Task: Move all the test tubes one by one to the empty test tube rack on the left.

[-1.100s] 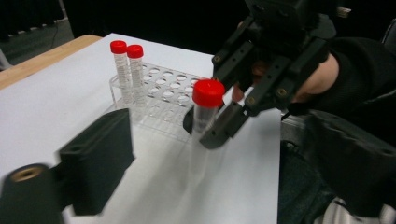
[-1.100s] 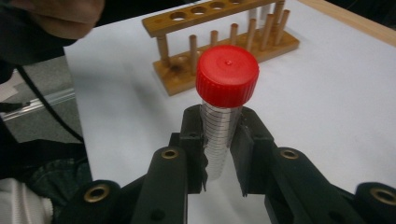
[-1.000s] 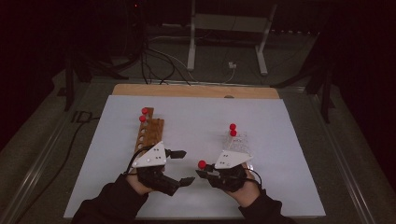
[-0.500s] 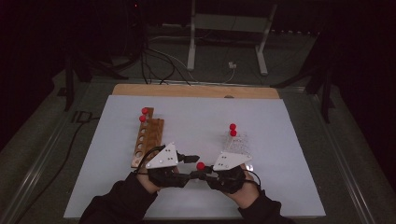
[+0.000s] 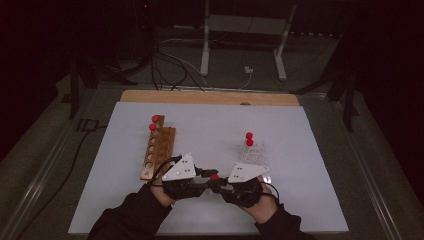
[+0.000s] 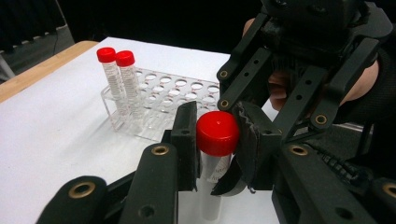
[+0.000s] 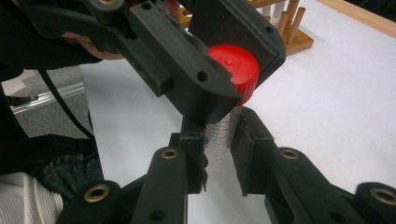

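A clear tube with a red cap is held just above the white table between both grippers. My left gripper is shut on the red cap, one jaw on each side. My right gripper is shut on the tube's graduated body below the cap. In the high view the left gripper and right gripper meet tip to tip near the table's front. The tube's lower end is hidden behind the jaws.
A wooden rack with two red-capped tubes at its far end lies left. A clear plastic rack with two red-capped tubes stands right, just beyond the right gripper. A wooden strip edges the far side.
The left gripper has swung right, met the right gripper and closed on the cap of the tube the right gripper was holding. Both hands have drawn slightly toward the front edge.
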Available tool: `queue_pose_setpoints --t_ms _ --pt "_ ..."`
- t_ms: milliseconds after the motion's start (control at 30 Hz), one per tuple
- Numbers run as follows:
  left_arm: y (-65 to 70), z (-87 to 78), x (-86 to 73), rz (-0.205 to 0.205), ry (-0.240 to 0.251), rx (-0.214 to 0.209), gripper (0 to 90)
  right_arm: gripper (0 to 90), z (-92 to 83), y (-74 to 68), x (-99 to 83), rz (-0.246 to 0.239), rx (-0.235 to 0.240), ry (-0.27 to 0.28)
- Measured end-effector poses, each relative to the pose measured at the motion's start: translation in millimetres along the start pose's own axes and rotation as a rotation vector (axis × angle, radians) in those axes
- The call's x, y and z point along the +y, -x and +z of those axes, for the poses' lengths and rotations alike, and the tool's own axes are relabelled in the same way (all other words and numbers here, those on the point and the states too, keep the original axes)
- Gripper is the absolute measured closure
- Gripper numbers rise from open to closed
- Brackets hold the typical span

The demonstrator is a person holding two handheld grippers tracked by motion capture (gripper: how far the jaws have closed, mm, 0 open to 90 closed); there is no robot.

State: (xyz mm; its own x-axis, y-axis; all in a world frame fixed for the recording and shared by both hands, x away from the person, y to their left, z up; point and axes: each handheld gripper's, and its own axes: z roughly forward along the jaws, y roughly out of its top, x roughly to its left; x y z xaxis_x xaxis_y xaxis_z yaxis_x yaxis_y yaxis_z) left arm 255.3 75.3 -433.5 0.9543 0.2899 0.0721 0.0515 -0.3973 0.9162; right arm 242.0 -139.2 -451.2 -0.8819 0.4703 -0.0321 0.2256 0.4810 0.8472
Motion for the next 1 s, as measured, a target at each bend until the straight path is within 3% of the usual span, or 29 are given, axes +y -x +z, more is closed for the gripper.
queue_pose_setpoints --t_ms 500,733,1000 --pt "-2.9 -3.3 3.1 -0.014 0.014 0.014 71.9 73.6 -2.7 1.0 0.6 0.007 -0.006 0.028" --pt "-10.7 -13.5 8.1 -0.020 0.024 0.045 72.0 58.8 -9.3 6.0 0.2 0.022 -0.025 0.040" --pt "-26.9 -32.5 15.8 -0.033 0.040 0.120 72.0 37.4 -21.7 11.5 2.7 0.052 -0.051 0.098"
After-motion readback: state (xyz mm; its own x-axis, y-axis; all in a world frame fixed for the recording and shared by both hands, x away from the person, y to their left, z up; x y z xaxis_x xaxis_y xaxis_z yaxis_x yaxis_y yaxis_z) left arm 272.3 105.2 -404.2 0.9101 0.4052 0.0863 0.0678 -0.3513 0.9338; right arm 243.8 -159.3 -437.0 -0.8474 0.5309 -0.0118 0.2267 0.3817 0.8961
